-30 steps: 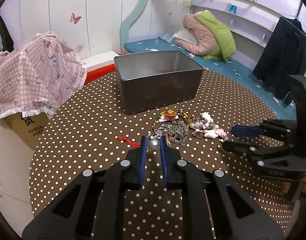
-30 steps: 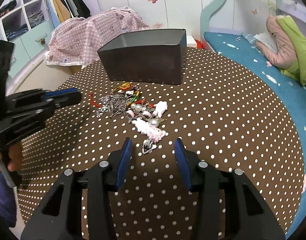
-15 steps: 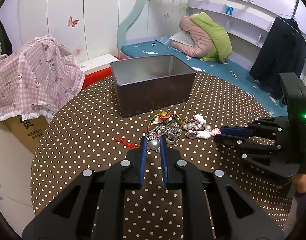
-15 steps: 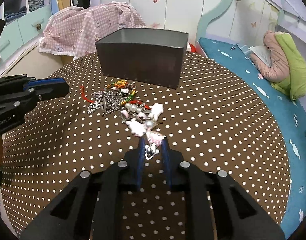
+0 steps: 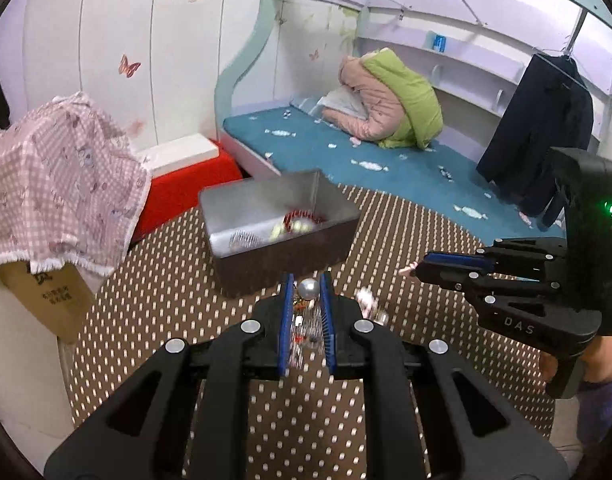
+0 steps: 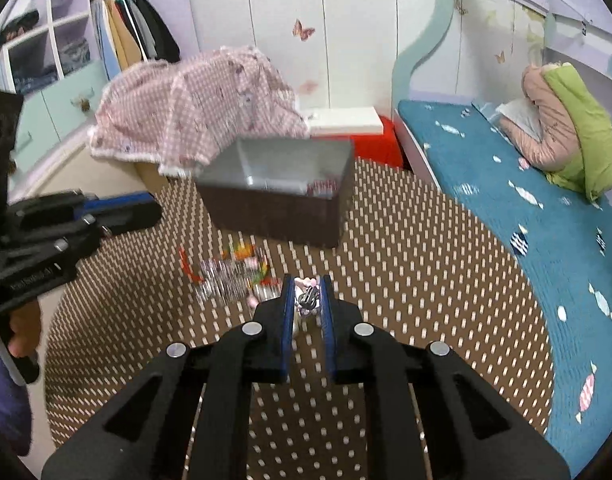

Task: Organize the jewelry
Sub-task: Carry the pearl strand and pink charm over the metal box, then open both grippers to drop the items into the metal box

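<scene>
Our left gripper [image 5: 309, 290] is clamped on a silver bead [image 5: 308, 288], its chain hanging down between the 2 blue pads (blurred). We see our right gripper [image 6: 308, 295] pinching a small pink-and-dark charm [image 6: 308, 299] above the dotted table [image 6: 425, 264]. Remaining jewelry [image 6: 226, 276] lies heaped before the gray box [image 6: 278, 196], whose long axis runs left-right; some pieces already sit inside.
</scene>
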`<state>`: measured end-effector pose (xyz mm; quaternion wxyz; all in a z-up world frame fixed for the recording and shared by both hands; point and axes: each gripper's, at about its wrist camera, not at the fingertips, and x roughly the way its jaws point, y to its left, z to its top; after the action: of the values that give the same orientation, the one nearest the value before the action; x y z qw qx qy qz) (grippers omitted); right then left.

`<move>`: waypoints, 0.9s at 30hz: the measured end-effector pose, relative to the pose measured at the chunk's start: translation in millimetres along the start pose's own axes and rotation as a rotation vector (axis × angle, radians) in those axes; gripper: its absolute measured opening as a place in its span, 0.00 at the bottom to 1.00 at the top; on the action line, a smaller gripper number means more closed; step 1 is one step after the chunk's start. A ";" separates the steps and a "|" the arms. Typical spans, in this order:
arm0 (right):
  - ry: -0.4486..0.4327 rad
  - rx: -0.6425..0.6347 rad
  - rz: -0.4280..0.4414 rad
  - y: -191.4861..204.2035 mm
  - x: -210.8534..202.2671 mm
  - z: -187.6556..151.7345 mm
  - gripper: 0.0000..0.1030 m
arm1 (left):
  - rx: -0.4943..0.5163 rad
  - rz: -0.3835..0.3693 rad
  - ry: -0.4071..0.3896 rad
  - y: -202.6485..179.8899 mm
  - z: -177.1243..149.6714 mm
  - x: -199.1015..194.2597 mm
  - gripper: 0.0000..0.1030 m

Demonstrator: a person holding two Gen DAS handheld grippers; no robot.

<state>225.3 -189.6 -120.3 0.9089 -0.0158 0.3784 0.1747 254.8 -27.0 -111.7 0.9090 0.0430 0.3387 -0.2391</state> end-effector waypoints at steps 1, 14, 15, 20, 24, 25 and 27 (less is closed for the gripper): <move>-0.014 0.002 0.002 0.5 -1.2 7.3 0.11 | -0.001 0.001 -0.008 0.7 7.5 1.3 0.13; 0.029 0.008 0.064 7.8 68.4 81.3 0.11 | -0.149 0.048 0.122 45.7 75.6 89.9 0.13; 0.045 0.007 0.061 8.2 75.8 81.6 0.11 | -0.157 0.068 0.138 49.2 74.5 97.0 0.13; 0.099 0.001 0.051 7.9 97.3 78.5 0.11 | -0.155 0.072 0.200 50.6 68.2 120.2 0.13; 0.118 -0.007 0.040 7.1 102.4 77.5 0.11 | -0.148 0.081 0.227 48.8 61.7 128.6 0.13; 0.119 -0.002 0.042 5.8 102.8 77.7 0.11 | -0.150 0.079 0.230 48.8 60.3 130.3 0.13; 0.122 0.000 0.040 4.6 103.5 77.7 0.11 | -0.148 0.082 0.238 48.6 59.0 132.3 0.14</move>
<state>344.3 -141.2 -136.1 0.8804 -0.0189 0.4334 0.1915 399.3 -51.9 -154.7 0.8720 0.0177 0.4588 -0.1695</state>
